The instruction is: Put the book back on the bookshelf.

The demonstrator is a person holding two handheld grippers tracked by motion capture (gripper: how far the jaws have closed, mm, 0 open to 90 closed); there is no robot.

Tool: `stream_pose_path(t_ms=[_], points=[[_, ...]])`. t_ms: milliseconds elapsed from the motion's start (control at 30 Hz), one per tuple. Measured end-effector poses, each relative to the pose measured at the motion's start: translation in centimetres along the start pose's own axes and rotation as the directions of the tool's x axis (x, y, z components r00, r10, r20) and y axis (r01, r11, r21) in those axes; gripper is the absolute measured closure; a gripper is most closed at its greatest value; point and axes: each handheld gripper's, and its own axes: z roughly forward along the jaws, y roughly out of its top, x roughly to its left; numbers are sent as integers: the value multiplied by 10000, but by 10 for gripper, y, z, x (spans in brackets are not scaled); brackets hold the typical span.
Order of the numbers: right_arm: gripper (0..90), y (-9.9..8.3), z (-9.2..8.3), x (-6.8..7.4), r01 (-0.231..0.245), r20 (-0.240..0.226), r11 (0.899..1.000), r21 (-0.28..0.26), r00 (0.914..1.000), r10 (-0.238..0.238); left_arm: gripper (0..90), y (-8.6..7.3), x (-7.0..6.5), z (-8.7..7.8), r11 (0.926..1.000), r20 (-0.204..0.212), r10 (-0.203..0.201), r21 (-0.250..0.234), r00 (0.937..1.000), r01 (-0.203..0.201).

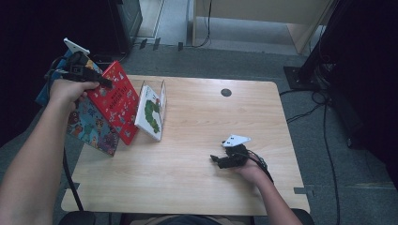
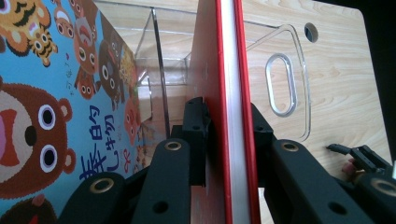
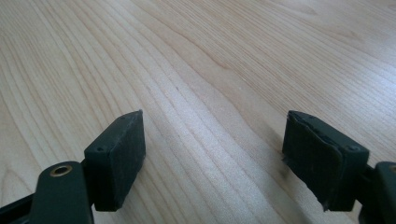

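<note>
My left gripper [image 1: 105,84] [image 2: 229,121] is shut on the top edge of a red picture book [image 1: 117,101] [image 2: 231,70], which stands tilted at the table's left side. Its pads press on both covers. Behind it leans a blue book with cartoon animals [image 1: 91,126] [image 2: 56,93]. To the right of the red book, a white book with a green caterpillar [image 1: 150,112] rests in a clear plastic book stand [image 1: 163,91] [image 2: 280,84]. My right gripper [image 1: 215,159] [image 3: 215,154] hovers low over bare wood at the front right, open, with nothing between its jaws.
The wooden table [image 1: 211,117] has a round cable hole [image 1: 226,92] [image 2: 311,32] near its far edge. Cables and a dark stand base [image 1: 305,75] lie on the floor to the right. The blue book overhangs the table's left edge.
</note>
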Motion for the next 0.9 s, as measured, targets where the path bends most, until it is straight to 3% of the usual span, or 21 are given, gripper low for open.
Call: stream_pose_path(t_ms=[233, 500, 600, 900], points=[[213, 0, 0, 0, 14, 1, 10000, -6, 10000, -14, 758, 2, -3, -2, 9991, -188, 101, 412, 9998, -93], [212, 0, 0, 0, 19, -21, 10000, 8, 10000, -19, 735, 4, -3, -3, 9959, -117, 125, 895, 9999, -114], [213, 0, 0, 0, 26, -27, 10000, 17, 10000, -26, 738, 6, -4, -3, 9928, -189, 304, 1165, 9994, -280], [213, 0, 0, 0, 33, -30, 10000, 15, 10000, -33, 734, 7, -5, -2, 9892, -248, 370, 1425, 9990, -331]])
